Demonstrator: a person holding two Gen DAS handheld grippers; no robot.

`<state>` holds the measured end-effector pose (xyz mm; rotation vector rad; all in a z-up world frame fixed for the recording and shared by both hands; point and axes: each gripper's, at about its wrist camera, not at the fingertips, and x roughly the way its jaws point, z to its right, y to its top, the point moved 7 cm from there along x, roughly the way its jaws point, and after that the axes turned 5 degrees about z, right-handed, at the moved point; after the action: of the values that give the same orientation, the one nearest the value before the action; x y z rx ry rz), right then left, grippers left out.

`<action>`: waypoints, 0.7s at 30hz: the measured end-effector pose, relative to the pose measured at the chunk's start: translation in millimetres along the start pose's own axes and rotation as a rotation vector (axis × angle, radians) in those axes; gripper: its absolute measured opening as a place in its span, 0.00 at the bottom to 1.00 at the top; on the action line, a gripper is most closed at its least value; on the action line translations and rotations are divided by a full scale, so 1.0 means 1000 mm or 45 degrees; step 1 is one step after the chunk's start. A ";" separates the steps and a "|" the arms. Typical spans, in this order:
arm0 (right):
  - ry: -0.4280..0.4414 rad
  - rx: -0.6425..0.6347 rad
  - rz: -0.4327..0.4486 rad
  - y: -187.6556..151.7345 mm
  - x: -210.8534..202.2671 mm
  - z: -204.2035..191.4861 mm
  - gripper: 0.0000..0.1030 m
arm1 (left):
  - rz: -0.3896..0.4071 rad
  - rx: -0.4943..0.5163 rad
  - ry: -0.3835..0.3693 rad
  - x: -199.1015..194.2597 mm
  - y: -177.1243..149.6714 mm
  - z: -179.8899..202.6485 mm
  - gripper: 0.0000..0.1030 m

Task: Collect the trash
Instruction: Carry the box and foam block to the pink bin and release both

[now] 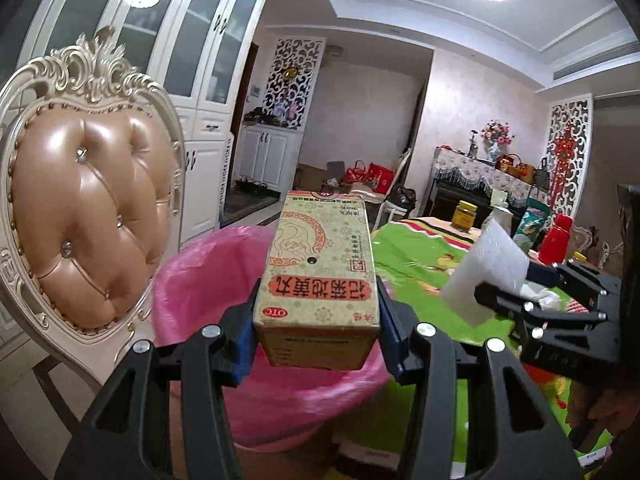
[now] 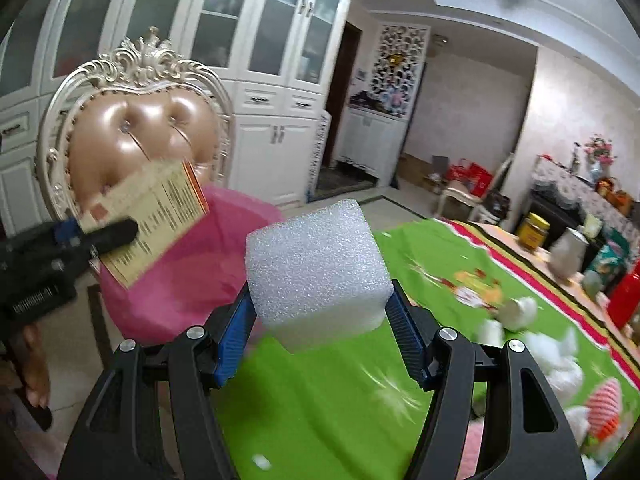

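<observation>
— Gripping anything, those two?
— Yes: the left gripper clamps a medicine box over the pink-lined bin. The right gripper pinches a white foam block above the green table, just right of the bin.

A home dining room: ornate chair, glass-fronted cabinets (white), clothed table.

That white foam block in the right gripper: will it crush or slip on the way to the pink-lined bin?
The white foam block looks light and springy. The right gripper clamps only its lower end, with most of it jutting forward, so it could pivot. Its coarse, porous surface probably resists sliding on the ribbed blue pads. No denting shows, so crushing seems unlikely.
</observation>
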<state>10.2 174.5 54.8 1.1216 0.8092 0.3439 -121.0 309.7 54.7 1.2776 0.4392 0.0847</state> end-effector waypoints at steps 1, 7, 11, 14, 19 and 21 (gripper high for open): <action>0.015 0.002 0.003 0.003 0.005 -0.005 0.60 | -0.006 -0.003 0.009 0.005 -0.001 -0.006 0.48; 0.131 0.022 0.026 0.028 0.033 -0.030 0.60 | -0.052 -0.032 0.043 0.023 -0.005 -0.041 0.48; 0.197 0.080 0.003 0.038 0.054 -0.039 0.60 | -0.080 -0.043 0.050 0.034 -0.007 -0.050 0.48; 0.221 0.106 -0.016 0.038 0.064 -0.044 0.60 | -0.097 -0.043 0.046 0.040 -0.009 -0.051 0.48; 0.242 0.118 -0.059 0.029 0.078 -0.048 0.69 | -0.126 -0.055 0.075 0.049 -0.019 -0.057 0.56; 0.238 0.133 -0.070 0.025 0.081 -0.046 0.69 | -0.119 -0.069 0.111 0.046 -0.021 -0.061 0.69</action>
<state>34.7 265.9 36.1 1.1740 1.0307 0.3674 -104.7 373.1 9.2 1.2013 0.5672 0.0733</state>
